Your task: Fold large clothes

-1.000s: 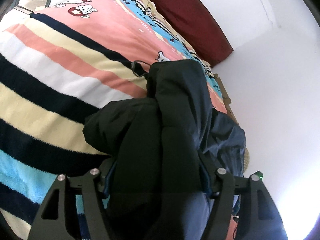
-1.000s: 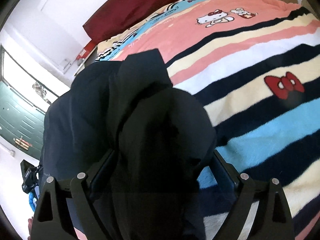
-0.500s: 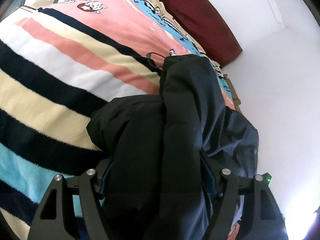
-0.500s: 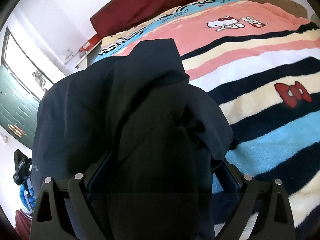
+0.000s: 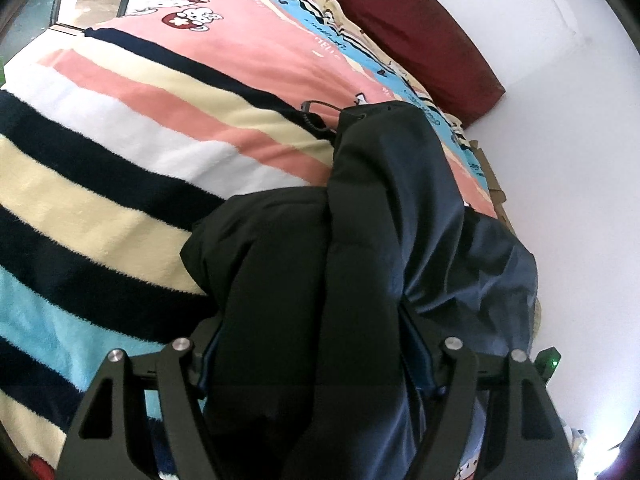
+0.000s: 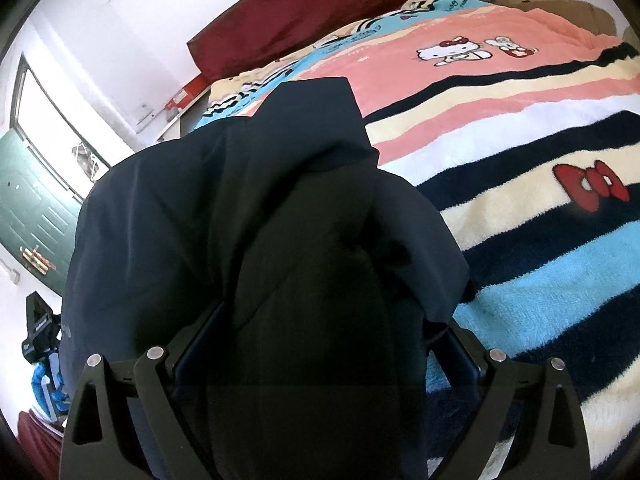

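- Left wrist view: clearly the left hand-held gripper (image 5: pixel 316 360) has a thick fold of the dark jacket (image 5: pixel 360 240) between its pads, gripping it; the jacket runs ahead over the striped blanket (image 5: pixel 100 168).
- Right wrist view: the right hand-held gripper (image 6: pixel 320 344) clasps bunched jacket (image 6: pixel 224 208) between wide-set jaws; blanket (image 6: pixel 540 240) lies to its right.

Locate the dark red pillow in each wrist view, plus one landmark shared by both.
Left wrist: dark red pillow lies top right of centre, against the white wall.
Right wrist: the pillow lies top centre-left, beyond the dark jacket.
Shared landmark: the striped cartoon blanket's pink band with cartoon characters, just below the pillow in both views.
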Tool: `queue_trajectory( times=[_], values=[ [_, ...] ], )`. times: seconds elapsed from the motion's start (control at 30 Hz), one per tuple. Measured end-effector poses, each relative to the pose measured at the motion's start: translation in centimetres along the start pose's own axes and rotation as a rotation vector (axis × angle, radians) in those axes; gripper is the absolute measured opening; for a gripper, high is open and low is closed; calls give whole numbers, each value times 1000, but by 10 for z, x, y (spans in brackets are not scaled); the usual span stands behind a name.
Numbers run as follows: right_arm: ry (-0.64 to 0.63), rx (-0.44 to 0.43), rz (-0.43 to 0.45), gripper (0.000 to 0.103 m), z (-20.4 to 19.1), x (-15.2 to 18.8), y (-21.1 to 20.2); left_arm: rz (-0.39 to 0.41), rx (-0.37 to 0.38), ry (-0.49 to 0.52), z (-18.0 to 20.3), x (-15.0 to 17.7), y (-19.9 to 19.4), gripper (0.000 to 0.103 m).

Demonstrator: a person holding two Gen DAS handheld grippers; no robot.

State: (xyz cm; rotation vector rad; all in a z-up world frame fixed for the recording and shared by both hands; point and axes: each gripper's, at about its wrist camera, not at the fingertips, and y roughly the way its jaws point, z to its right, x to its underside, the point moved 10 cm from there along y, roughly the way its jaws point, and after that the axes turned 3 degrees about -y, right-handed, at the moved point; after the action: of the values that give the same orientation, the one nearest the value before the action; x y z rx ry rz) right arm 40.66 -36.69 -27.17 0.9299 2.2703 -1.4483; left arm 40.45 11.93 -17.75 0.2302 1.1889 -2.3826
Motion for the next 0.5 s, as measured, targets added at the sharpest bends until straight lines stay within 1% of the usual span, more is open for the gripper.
queue_trajectory(
  times=[0.27, 0.5],
  values=[
    [-15, -3, 1, 98, -1, 1, 0, 0, -22, -2, -2, 1, -2, 74],
    [-33, 19, -4, 98, -3, 1, -2, 8, -22, 0, 0, 1, -8, 73]
  ],
)
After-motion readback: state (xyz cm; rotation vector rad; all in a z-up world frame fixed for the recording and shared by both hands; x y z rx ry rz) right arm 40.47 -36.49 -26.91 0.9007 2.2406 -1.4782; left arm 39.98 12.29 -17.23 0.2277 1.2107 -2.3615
